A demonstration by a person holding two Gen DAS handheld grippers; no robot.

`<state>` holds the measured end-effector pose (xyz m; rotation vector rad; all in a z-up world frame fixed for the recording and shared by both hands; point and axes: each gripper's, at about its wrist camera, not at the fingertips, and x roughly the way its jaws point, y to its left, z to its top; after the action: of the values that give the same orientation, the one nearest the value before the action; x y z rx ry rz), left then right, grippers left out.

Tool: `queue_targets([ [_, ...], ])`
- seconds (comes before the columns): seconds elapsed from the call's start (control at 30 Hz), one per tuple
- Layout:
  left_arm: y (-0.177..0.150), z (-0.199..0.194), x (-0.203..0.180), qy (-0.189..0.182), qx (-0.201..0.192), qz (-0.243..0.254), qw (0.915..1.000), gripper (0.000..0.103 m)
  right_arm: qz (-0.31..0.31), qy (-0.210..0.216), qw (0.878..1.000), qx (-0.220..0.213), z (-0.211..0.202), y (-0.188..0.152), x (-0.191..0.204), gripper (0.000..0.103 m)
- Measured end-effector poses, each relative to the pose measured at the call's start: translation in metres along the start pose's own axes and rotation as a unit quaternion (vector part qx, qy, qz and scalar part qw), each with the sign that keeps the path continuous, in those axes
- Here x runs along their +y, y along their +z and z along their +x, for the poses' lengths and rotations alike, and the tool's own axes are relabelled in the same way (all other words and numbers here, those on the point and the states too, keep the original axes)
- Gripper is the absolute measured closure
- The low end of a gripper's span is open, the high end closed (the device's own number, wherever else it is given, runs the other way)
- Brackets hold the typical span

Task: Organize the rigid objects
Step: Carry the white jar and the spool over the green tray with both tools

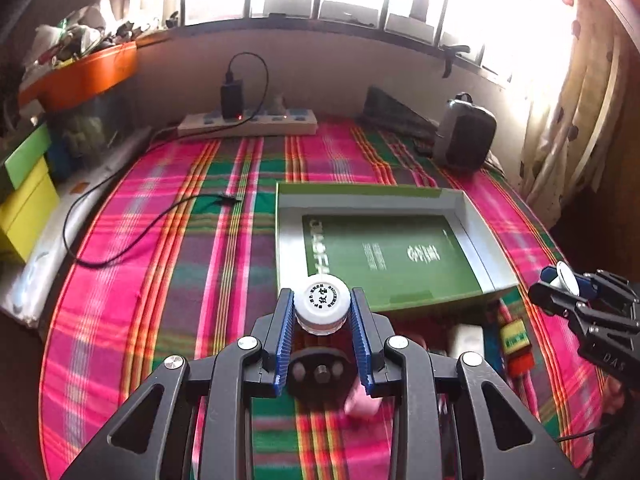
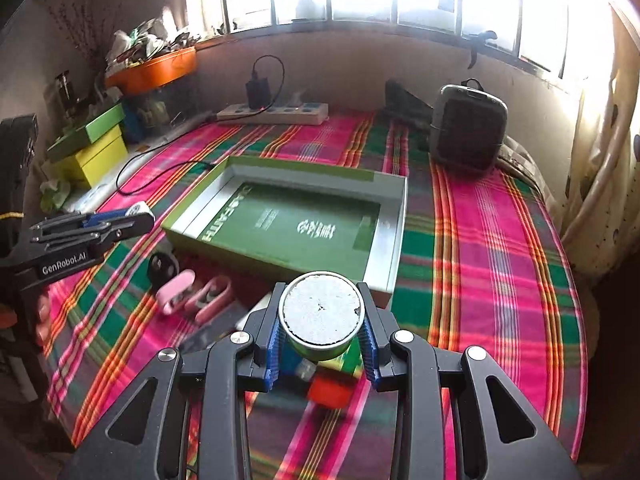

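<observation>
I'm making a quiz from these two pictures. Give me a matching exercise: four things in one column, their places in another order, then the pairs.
Things:
1. white-capped jar
2. round tin
3. green box
4. power strip

Places:
A. by the back wall
B. in the right gripper
C. open on the plaid cloth
D. in the left gripper

Pairs: 1-D, 2-B, 3-C, 4-A
</observation>
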<state>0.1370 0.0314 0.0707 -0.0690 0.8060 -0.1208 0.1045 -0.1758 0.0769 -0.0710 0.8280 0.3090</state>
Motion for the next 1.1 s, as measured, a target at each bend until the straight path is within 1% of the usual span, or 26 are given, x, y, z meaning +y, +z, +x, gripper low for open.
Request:
queue_targets([
  [0.1, 0.010, 0.011, 0.001, -0.001, 0.003, 0.000, 1.0000, 0.077, 0.003, 0.003, 1.000, 0.004, 0.011, 0.014, -0.008, 0.069],
  [0.23, 0.020, 0.032, 0.002, 0.004, 0.018, 0.001, 0.9998, 0.077, 0.005, 0.007, 1.000, 0.012, 0.030, 0.030, -0.016, 0.069],
  [0.37, 0.027, 0.050, 0.000, 0.002, 0.029, 0.009, 0.9995, 0.077, 0.011, 0.011, 1.000, 0.026, 0.053, 0.041, -0.023, 0.069],
  [0.5, 0.032, 0.064, -0.003, 0.006, 0.037, 0.013, 0.9992, 0.077, 0.008, 0.017, 0.999, 0.032, 0.068, 0.049, -0.026, 0.069],
  [0.6, 0.032, 0.076, -0.004, 0.007, 0.050, 0.014, 0.9986, 0.077, 0.003, 0.017, 0.999, 0.041, 0.080, 0.053, -0.024, 0.069],
  [0.83, 0.029, 0.092, -0.005, 0.011, 0.065, 0.018, 0.9977, 0.077, -0.002, 0.019, 0.998, 0.058, 0.104, 0.056, -0.025, 0.069],
  [1.1, 0.028, 0.097, -0.011, 0.008, 0.066, 0.028, 0.9974, 0.077, 0.001, 0.019, 0.997, 0.071, 0.118, 0.053, -0.029, 0.069],
])
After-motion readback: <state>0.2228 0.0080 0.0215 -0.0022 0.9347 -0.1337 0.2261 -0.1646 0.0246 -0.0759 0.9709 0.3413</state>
